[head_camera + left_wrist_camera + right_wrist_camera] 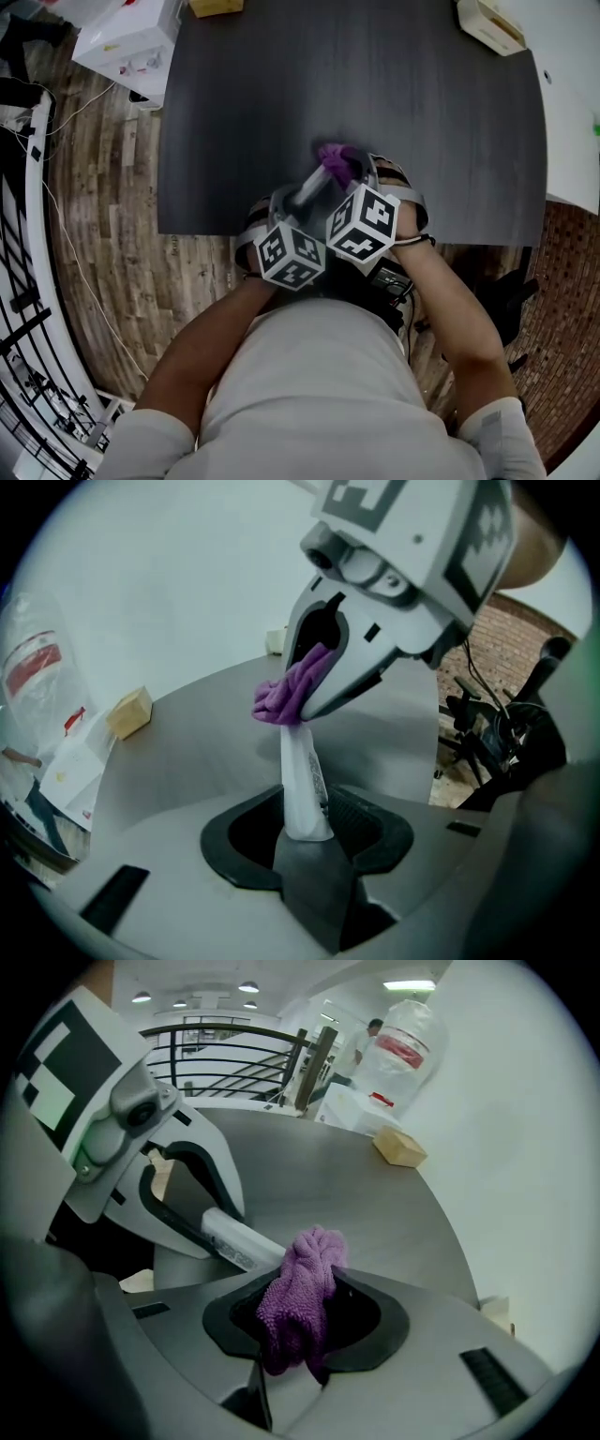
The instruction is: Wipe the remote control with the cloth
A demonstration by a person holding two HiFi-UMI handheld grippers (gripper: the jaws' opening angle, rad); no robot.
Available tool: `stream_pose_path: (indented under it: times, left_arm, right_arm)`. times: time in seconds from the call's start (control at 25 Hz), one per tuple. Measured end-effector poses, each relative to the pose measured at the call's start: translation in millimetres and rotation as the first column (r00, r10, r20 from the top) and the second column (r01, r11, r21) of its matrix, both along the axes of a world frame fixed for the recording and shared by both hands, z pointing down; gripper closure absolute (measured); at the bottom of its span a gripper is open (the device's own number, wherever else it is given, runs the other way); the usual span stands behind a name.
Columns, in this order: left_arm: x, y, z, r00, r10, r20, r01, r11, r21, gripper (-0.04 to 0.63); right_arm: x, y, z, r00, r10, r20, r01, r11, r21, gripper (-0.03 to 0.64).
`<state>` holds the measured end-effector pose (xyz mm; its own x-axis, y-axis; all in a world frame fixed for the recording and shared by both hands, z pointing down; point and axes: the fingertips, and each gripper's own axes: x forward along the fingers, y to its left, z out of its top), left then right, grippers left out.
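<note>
From the head view, the left gripper (291, 204) and the right gripper (354, 171) are held close together above the near edge of a dark table (281, 94). A white remote control (309, 186) runs from the left jaws toward the right jaws. A purple cloth (336, 159) is bunched at the right jaws, against the remote's far end.

In the left gripper view, the left jaws are clamped on the lower end of the remote. It stands up and away from them, tilted slightly. Its top end meets the cloth, which sits straight ahead of the jaws and is pinched in the right gripper's fingers. Further ahead and to the left of the jaws, a pale yellow block (131, 712) lies on the table.

In the right gripper view, the right jaws are closed on the cloth. Some of it hangs down between them and a tuft pokes out ahead. The remote comes in from the left of the jaws and touches that tuft, its other end gripped by the left gripper. Well ahead and to the right, a tan box (398, 1147) rests on the table.
</note>
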<state>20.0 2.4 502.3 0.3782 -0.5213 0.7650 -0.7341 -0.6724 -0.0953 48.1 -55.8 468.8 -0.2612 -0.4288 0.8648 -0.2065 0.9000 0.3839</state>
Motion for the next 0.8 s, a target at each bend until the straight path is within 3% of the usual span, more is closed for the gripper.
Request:
stream_pose_path:
  times: [0.2, 0.48, 0.68, 0.8]
  left_arm:
    - [0.6, -1.2, -1.2, 1.000, 0.001, -0.026, -0.001, 1.000, 0.009, 0.445]
    - [4.1, 1.5, 0.5, 0.997, 0.069, -0.019, -0.068, 0.996, 0.065, 0.445]
    - [7.1, 4.9, -0.3, 0.991, 0.130, 0.036, -0.134, 0.979, 0.155, 0.443]
    - [8.6, 7.6, 0.0, 0.987, 0.148, 0.068, -0.159, 0.966, 0.203, 0.443]
  right_arm:
    - [-35.7, 47.6, 0.0, 0.993, -0.067, 0.097, 0.077, 0.991, -0.106, 0.489]
    - [-39.3, 56.5, -1.9, 0.972, 0.069, 0.225, -0.004, 0.961, -0.278, 0.489]
    - [-35.7, 61.9, -4.2, 0.955, 0.116, 0.272, -0.018, 0.941, -0.338, 0.488]
    - [-32.0, 65.4, -5.2, 0.916, 0.200, 0.347, -0.050, 0.916, -0.397, 0.489]
